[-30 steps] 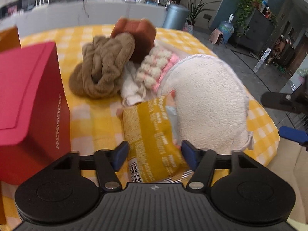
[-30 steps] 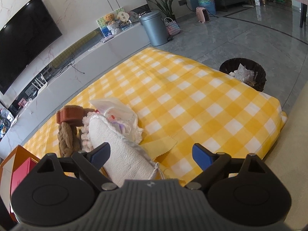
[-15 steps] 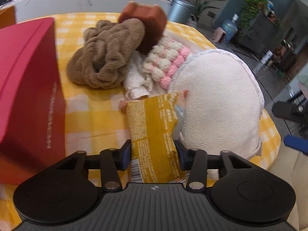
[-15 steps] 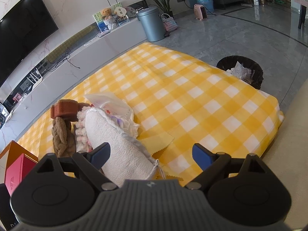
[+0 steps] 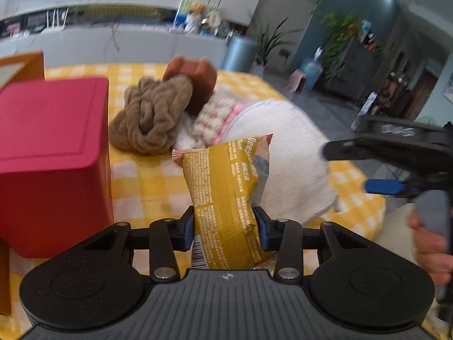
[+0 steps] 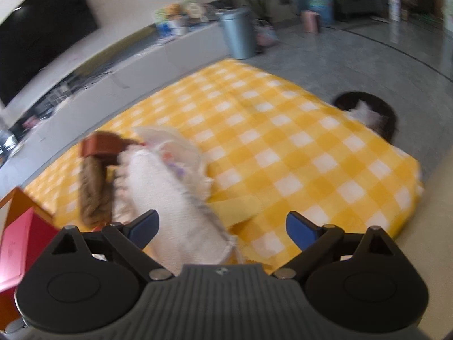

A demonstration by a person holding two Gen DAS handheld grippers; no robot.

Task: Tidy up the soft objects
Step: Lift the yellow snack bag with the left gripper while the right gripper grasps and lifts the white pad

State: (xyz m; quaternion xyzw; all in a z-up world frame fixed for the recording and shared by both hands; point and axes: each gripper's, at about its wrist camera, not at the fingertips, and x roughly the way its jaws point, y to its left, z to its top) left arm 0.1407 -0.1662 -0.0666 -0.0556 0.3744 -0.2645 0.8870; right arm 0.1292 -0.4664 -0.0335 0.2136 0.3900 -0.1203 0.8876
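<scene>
a home, the living room by the look of it. a big dark television (image 6: pixel 42 42) hangs on a pale marble wall above a long low cabinet (image 6: pixel 119 68) carrying soft toys (image 6: pixel 181 14). potted plants (image 5: pixel 342 34), a water jug (image 5: pixel 311 70) and a grey bin (image 6: pixel 237 32) stand on the glossy tiled floor (image 6: pixel 354 53).

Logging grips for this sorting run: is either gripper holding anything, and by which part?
The left gripper holds the yellow snack packet, pads pinching its lower sides near the barcode end. The right gripper is open and holds nothing.
</scene>
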